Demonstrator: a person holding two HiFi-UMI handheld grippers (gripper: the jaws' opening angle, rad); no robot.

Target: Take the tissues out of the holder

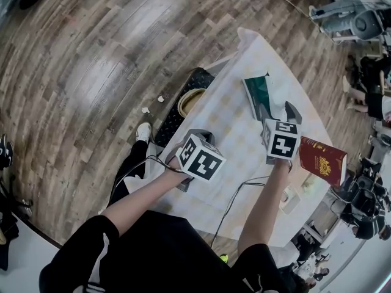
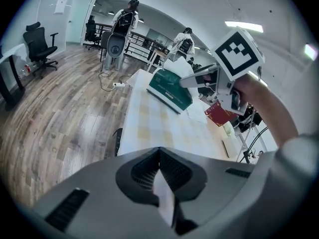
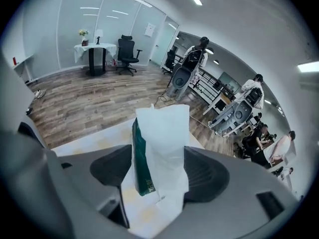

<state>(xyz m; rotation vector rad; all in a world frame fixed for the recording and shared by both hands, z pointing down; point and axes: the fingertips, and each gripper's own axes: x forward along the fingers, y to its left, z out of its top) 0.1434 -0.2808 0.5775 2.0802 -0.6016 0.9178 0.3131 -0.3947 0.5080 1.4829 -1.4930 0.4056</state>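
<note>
A green tissue pack [image 1: 256, 93] lies on the table with the pale checked cloth [image 1: 226, 112]. In the right gripper view a white tissue [image 3: 164, 138] stands up from the green pack [image 3: 139, 163], between the wide jaws of my right gripper [image 3: 157, 168]. The pads do not press on it, so that gripper is open. In the head view the right gripper [image 1: 277, 112] hangs at the pack's near end. My left gripper [image 1: 198, 134] is over the table's left side, away from the pack [image 2: 169, 91]. The left gripper [image 2: 159, 153] is shut on a small white tissue piece [image 2: 164, 200].
A red book [image 1: 322, 159] lies right of the right gripper, and a white object [image 1: 288, 199] sits nearer the front edge. A black mat with a round dish [image 1: 189, 101] lies on the wood floor left of the table. People and equipment crowd the right side.
</note>
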